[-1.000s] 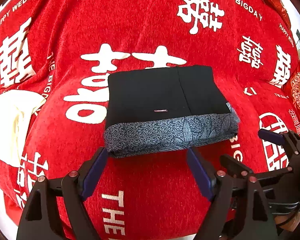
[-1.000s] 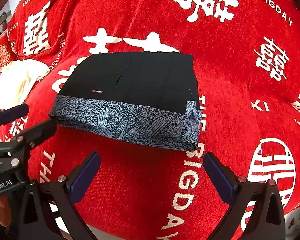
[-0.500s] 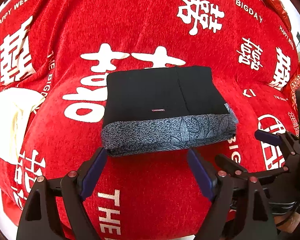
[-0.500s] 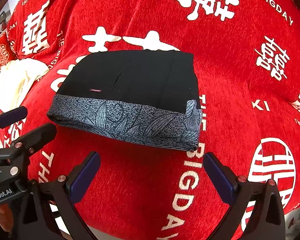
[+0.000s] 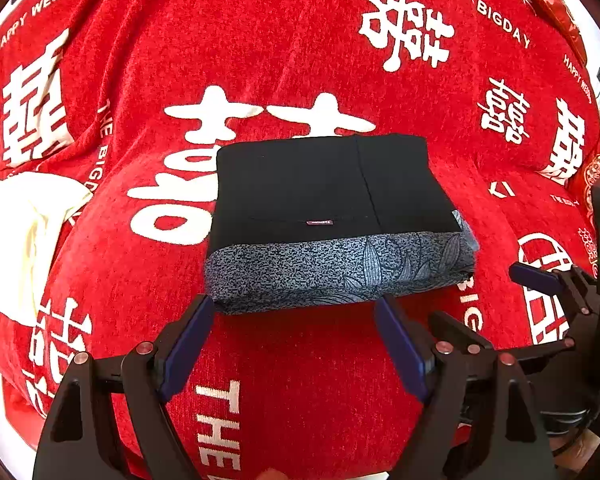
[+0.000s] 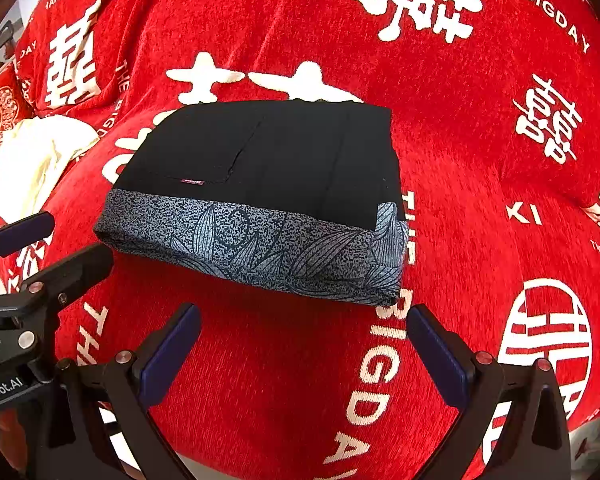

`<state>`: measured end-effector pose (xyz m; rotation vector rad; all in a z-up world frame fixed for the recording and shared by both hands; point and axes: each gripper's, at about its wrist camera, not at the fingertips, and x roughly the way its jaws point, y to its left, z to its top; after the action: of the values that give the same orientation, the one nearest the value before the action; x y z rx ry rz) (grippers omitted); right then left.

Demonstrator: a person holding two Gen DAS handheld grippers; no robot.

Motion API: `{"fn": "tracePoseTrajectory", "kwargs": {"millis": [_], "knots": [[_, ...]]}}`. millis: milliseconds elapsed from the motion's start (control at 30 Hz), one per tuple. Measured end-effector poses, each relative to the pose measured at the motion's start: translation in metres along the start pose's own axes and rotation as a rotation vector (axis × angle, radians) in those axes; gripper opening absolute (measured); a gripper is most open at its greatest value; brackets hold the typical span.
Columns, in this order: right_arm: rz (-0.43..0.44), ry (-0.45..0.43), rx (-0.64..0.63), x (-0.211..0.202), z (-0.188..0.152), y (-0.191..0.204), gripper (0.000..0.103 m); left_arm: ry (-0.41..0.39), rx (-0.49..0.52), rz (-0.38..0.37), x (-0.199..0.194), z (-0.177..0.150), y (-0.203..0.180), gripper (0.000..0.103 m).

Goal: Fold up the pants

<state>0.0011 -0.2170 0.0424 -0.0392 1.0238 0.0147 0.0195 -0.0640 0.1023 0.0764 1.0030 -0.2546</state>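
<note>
Pants (image 5: 332,216) unmoved, near edge clear

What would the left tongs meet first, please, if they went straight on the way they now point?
Probably the grey patterned edge of the folded pants, just ahead of the open left tongs; depth is unclear, so the red blanket might come first.

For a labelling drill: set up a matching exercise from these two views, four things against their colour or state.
Things:
1. folded pants
2. blanket
3. cream cloth
4. left tongs

States:
A. red with white lettering
B. open, holding nothing
C. black, grey patterned band along the near edge
D. pale, crumpled at the far left

Pairs: 1-C, 2-A, 3-D, 4-B
</note>
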Motion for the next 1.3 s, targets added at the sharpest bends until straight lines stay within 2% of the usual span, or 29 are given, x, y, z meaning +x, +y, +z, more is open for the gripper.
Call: {"fn": "tracePoseTrajectory", "kwargs": {"millis": [1300], "knots": [[0.013,-0.005,-0.022,-0.0001,0.0044,-0.002,0.103,0.034,0.004,-0.003,0.0019,0.0022,-0.001,0.085]]}}
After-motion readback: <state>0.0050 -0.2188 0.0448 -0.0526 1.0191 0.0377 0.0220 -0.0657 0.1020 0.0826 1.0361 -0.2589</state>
